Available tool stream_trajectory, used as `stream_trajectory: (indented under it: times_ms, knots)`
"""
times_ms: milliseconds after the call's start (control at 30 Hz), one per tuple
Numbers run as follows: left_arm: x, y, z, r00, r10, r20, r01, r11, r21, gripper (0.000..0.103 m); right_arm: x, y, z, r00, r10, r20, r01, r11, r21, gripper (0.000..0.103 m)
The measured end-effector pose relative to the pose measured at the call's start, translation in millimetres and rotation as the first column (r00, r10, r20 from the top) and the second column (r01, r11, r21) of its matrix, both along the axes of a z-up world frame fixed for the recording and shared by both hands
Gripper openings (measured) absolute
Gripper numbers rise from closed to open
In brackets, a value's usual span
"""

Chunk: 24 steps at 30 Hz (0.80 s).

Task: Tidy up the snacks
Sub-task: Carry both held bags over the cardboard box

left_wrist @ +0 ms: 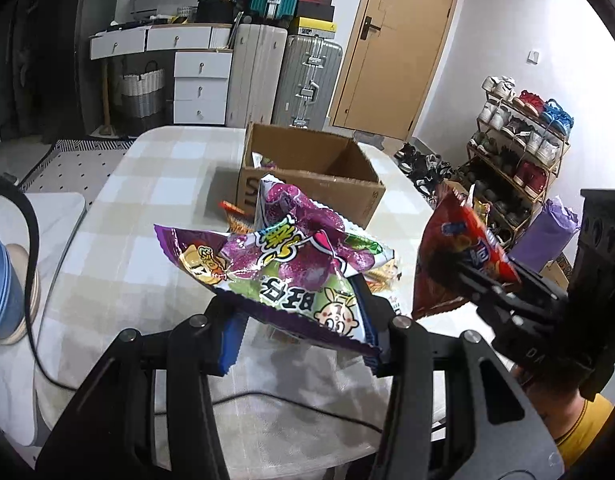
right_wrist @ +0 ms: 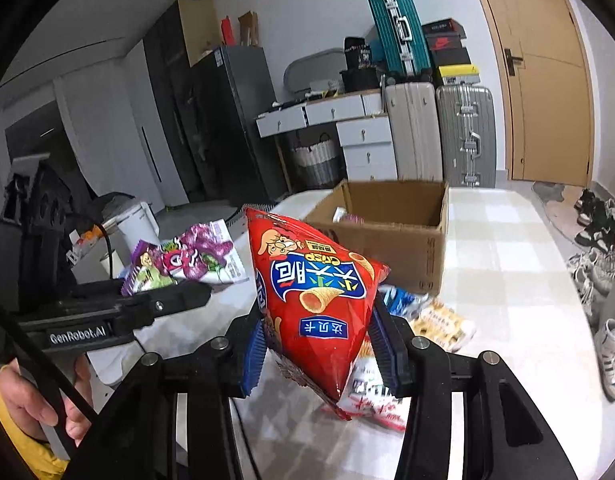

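Two bags aloft above the checked table [left_wrist: 155,184]: left gripper [left_wrist: 303,330] pinches one purple candy bag [left_wrist: 283,268]; right gripper [right_wrist: 321,350] pinches one red crisp bag [right_wrist: 311,300]. One open cardboard box [right_wrist: 387,236] stands beyond, a few packets inside. Several loose packets [right_wrist: 439,322] lie just before it.

"GenRobot.AI" marks the left hand-held gripper [right_wrist: 163,286]; the red snack bag [right_wrist: 315,300] reads "Crisp".

Glossy foil purple snack bag [left_wrist: 283,268], shiny red snack bag [right_wrist: 315,296], matt cardboard box [left_wrist: 307,184].
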<state>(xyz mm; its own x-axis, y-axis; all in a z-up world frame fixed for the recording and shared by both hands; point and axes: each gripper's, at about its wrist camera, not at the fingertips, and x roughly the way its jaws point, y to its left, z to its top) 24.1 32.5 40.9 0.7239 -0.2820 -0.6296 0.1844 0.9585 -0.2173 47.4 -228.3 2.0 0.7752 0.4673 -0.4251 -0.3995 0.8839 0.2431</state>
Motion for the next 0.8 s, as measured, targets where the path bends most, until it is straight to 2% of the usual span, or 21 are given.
stream_trajectory:
  times_ms: [267, 467, 633, 800]
  knots:
    - [2, -2, 33, 1.000, -0.009, 0.012, 0.009, 1.000, -0.007, 0.044, 5, -1, 36, 0.999, 0.006, 0.043, -0.006, 1.000, -0.003, 0.046]
    - [19, -6, 62, 0.999, -0.017, 0.031, 0.017, 1.000, -0.009, 0.044, 28, 2, 60, 0.998, 0.009, 0.061, -0.009, 1.000, -0.006, 0.046]
    - [52, -8, 75, 1.000, -0.011, 0.025, 0.011, 1.000, 0.012, 0.044, 58, 4, 73, 0.998, 0.005, 0.067, -0.003, 1.000, -0.020, 0.046]
    - [100, -9, 73, 1.000, -0.009, -0.007, 0.010, 1.000, 0.013, 0.044, 100, 5, 79, 0.999, -0.004, 0.049, 0.005, 1.000, -0.026, 0.046]
